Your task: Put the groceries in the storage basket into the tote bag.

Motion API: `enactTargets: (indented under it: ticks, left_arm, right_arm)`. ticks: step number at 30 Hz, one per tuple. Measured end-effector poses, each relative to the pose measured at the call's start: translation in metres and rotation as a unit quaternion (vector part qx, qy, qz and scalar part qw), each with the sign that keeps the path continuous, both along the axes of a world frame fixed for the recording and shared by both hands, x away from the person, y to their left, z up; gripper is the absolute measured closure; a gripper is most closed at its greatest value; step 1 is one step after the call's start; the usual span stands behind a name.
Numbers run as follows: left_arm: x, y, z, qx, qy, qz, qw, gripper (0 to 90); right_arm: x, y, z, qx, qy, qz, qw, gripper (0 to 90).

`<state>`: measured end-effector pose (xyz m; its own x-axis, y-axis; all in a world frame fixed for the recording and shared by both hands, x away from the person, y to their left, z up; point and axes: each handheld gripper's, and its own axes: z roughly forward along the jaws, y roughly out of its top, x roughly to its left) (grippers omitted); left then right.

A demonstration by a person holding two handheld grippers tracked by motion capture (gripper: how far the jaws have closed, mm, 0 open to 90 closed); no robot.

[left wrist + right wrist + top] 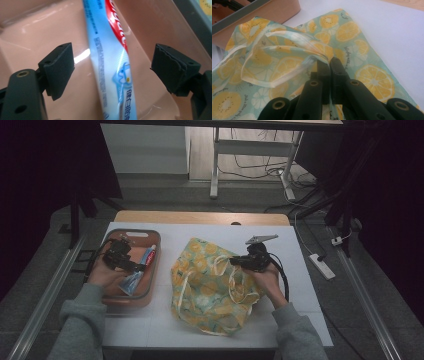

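Observation:
A blue, white and red toothpaste tube (140,270) (110,57) lies in a pink tray (147,237) (30,32) at the table's left. My left gripper (134,266) (112,72) is down in the tray, open, one jaw on each side of the tube without touching it. A green cloth bag with lemon prints (205,287) (367,75) lies in the middle of the table. My right gripper (235,261) (329,61) is shut on a gathered fold of the bag's cloth beside its pale handle loop (274,60).
The table has a white top (305,285) and a wooden strip at the far edge. The tray's corner (274,12) sits close to the bag. Beyond the table stand desk legs, cables and a power strip (322,266) on the floor.

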<state>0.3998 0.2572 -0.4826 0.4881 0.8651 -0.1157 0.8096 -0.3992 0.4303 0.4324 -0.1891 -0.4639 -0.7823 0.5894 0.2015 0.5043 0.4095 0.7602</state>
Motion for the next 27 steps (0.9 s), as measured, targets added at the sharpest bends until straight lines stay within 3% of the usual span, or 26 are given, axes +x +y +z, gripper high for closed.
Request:
enactTargets:
  ticks: [5,7,14,19,22,27]
  left_arm:
    - [0.017,-0.013,-0.016,0.030,0.039,-0.001,0.9988,20.7]
    - [0.021,-0.014,-0.021,0.049,0.045,0.005,0.9978,20.5]
    - [0.024,-0.016,-0.029,0.071,0.055,0.013,0.9958,25.4]
    - [0.023,-0.015,-0.028,0.065,0.049,0.023,0.9964,32.7]
    - [0.023,-0.012,-0.026,0.064,0.046,0.040,0.9961,46.4]
    - [0.023,-0.007,-0.025,0.059,0.048,0.048,0.9959,53.4]
  right_arm:
    - [-0.001,0.002,-0.003,-0.003,0.005,0.000,1.0000,87.0]
    - [-0.001,0.003,-0.003,-0.005,0.004,0.001,1.0000,87.0]
    - [-0.002,0.000,-0.004,-0.006,0.005,-0.005,1.0000,87.0]
    - [-0.003,0.000,-0.003,-0.005,0.003,-0.004,1.0000,87.0]
    - [-0.003,-0.001,-0.003,-0.006,0.002,-0.005,1.0000,87.0]
    - [-0.004,-0.002,-0.002,-0.009,-0.002,-0.005,0.9999,86.9]
